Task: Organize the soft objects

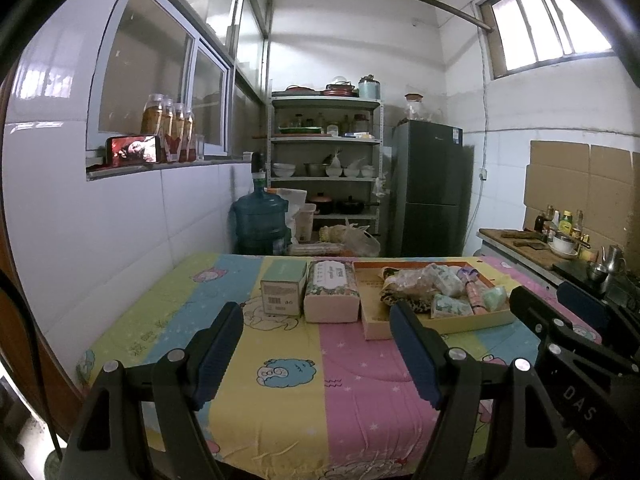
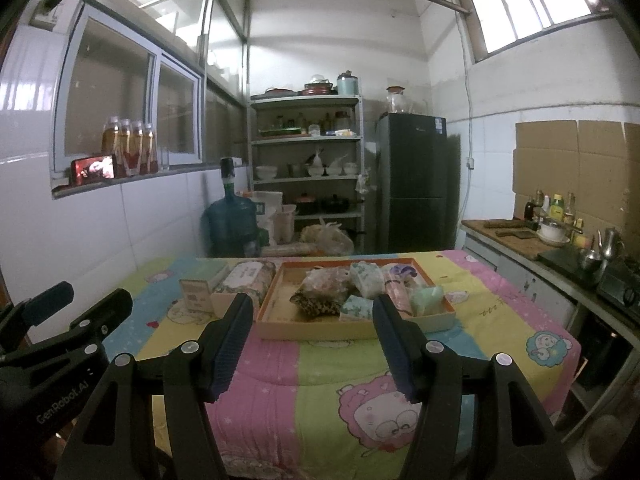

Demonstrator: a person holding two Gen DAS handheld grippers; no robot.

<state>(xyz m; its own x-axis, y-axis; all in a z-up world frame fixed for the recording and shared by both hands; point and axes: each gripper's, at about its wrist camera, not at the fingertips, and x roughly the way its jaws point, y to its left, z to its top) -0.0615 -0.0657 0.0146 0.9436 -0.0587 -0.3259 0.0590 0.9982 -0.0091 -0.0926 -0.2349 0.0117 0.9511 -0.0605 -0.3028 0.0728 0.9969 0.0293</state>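
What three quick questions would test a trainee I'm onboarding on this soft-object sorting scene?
1. True or false: the left gripper and the right gripper are both open and hold nothing.
2. Which stands right beside the tray, on its left in the right wrist view: A) a kettle, B) the tissue pack, C) a bowl?
3. Fill in: the leopard-print pouch lies ___ the tray.

Key: 1 true. 2 B; the small box is further left. 3 inside, at its near edge, among the small soft packets.
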